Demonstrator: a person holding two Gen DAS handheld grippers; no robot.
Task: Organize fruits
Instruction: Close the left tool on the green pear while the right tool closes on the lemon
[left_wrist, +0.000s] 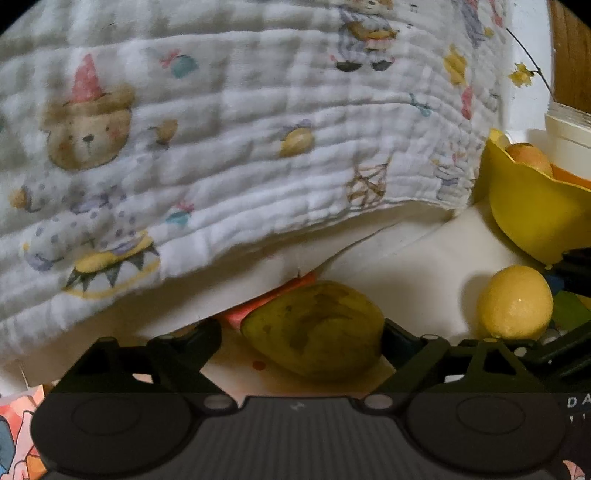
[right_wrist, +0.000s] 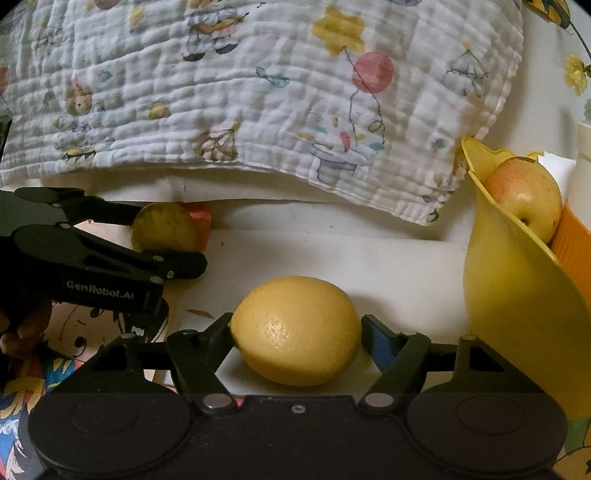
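A greenish-yellow fruit (left_wrist: 314, 328) with dark blotches lies on the white surface between the fingers of my left gripper (left_wrist: 299, 332). The right finger touches it and a small gap shows at the left finger, so the gripper is open. A yellow lemon (right_wrist: 299, 330) lies between the fingers of my right gripper (right_wrist: 297, 328). The left finger meets it and a sliver of space remains at the right pad, so this gripper is open too. From the right wrist, the left gripper (right_wrist: 170, 242) straddles the blotched fruit (right_wrist: 162, 225). The lemon (left_wrist: 515, 301) also shows at the left wrist view's right.
A tilted yellow bowl (right_wrist: 517, 295) holding a reddish apple (right_wrist: 524, 199) stands at the right, against an orange container (right_wrist: 576, 251) and a white one (right_wrist: 583, 166). A bear-print quilted blanket (left_wrist: 221, 129) overhangs the back. An orange-red item (left_wrist: 258, 302) lies behind the blotched fruit.
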